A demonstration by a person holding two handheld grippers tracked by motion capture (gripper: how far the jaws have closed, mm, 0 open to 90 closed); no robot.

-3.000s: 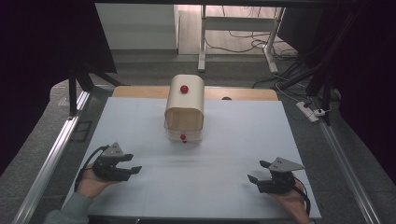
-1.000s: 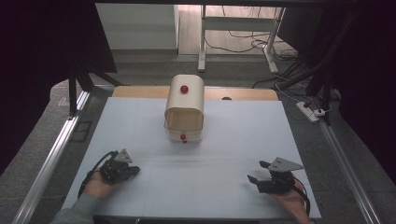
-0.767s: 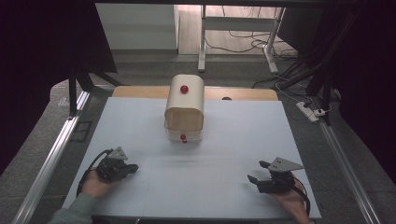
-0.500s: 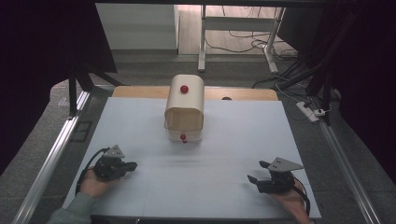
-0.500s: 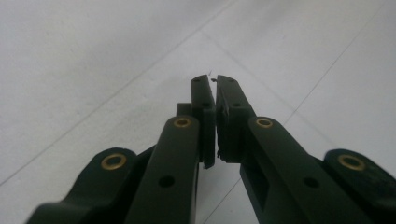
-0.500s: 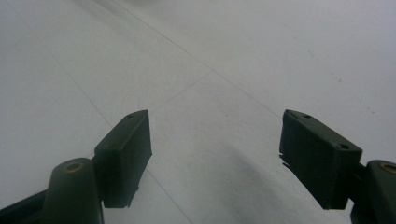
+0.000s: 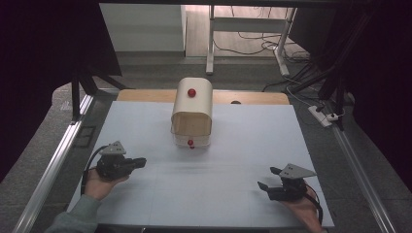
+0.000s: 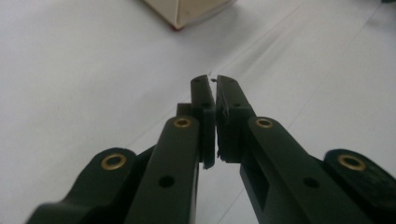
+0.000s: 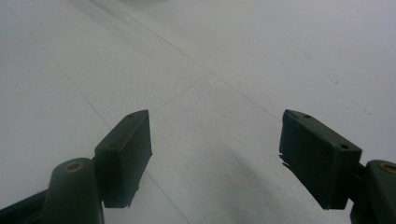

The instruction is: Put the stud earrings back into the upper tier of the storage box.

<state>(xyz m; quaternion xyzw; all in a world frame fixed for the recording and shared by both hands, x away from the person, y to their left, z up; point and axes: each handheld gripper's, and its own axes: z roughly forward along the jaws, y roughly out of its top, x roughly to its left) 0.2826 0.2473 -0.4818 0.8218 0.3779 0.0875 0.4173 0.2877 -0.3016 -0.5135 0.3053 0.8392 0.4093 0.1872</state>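
Note:
A cream box (image 7: 192,112) with a rounded top and two red knobs stands at the middle back of the white table (image 7: 228,189). A corner of the box (image 8: 187,11) is at the top of the left gripper view. My left gripper (image 7: 141,161) is at the front left, shut with nothing between its jaws, pointing right toward the middle. In its own view the left gripper (image 8: 213,84) has its pads pressed together above the bare table. My right gripper (image 7: 268,178) rests at the front right, open. Seen from its own camera, the right gripper (image 9: 215,140) has its jaws wide apart, empty.
A metal rail (image 7: 53,167) runs along the table's left side and another rail (image 7: 362,170) along the right. A wooden strip (image 7: 252,97) lies behind the box. Cables and a power strip (image 7: 324,116) lie on the floor at the back right.
My left gripper closed its jaws since three seconds ago and has lifted slightly off the table in the last second. The right gripper has stayed still.

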